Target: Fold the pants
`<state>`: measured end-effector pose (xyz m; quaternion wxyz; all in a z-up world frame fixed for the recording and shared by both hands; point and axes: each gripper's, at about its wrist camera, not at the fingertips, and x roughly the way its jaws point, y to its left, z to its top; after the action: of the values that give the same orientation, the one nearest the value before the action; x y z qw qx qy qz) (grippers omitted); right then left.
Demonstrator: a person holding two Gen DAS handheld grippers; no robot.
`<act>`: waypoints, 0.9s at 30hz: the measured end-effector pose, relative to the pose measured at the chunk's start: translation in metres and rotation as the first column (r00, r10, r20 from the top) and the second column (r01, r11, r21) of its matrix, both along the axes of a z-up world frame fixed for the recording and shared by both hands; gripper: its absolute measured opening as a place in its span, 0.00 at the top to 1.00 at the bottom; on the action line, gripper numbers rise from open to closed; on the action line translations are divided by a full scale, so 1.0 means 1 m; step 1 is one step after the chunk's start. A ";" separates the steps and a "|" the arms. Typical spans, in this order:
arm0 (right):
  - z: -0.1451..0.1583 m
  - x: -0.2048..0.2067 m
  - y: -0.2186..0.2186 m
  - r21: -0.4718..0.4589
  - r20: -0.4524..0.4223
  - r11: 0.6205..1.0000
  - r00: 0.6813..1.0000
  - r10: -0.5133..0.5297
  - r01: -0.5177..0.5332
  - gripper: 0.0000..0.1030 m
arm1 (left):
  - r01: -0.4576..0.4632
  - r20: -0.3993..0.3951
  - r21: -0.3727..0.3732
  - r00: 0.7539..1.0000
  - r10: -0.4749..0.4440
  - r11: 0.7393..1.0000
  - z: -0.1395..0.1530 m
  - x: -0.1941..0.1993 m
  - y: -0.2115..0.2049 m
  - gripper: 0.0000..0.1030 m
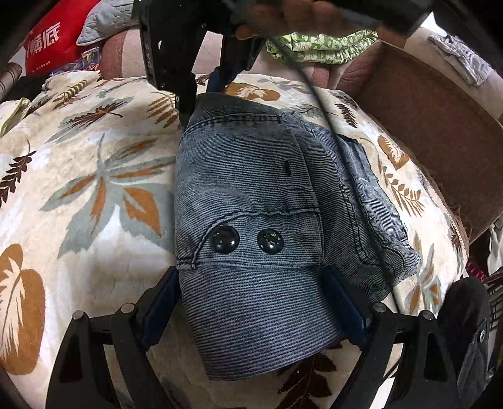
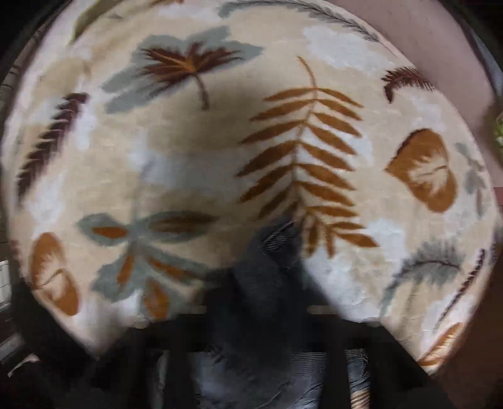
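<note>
Blue-grey corduroy pants (image 1: 251, 176) lie folded in a narrow stack on a leaf-patterned blanket (image 1: 94, 176). Two black snaps (image 1: 223, 239) show near the end closest to me. My left gripper (image 1: 251, 308) is open, with one finger on each side of that near end. At the far end a hand holds my right gripper (image 1: 204, 94) pointing down onto the pants' edge. The right wrist view is blurred. There, a bunch of dark pants fabric (image 2: 267, 273) sits pinched in my right gripper (image 2: 261, 314) above the blanket (image 2: 188, 151).
An open cardboard box (image 1: 424, 132) stands at the right edge of the blanket. A green patterned cloth (image 1: 323, 44), a red bag (image 1: 59, 41) and a grey quilted cushion (image 1: 103, 19) lie at the back. A dark object (image 1: 465, 314) sits at the lower right.
</note>
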<state>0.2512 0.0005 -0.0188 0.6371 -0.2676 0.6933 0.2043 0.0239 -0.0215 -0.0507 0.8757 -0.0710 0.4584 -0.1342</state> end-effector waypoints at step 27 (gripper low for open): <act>0.046 -0.097 -0.201 0.565 0.097 0.733 0.852 -0.514 0.378 0.43 | -0.119 0.192 -0.132 0.971 0.143 0.984 0.045 -0.036 0.039 0.13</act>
<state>0.1545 -0.2009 0.0276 0.7967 0.0699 0.5692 0.1909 -0.0116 0.0173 -0.0058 0.9185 -0.1393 0.3533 -0.1098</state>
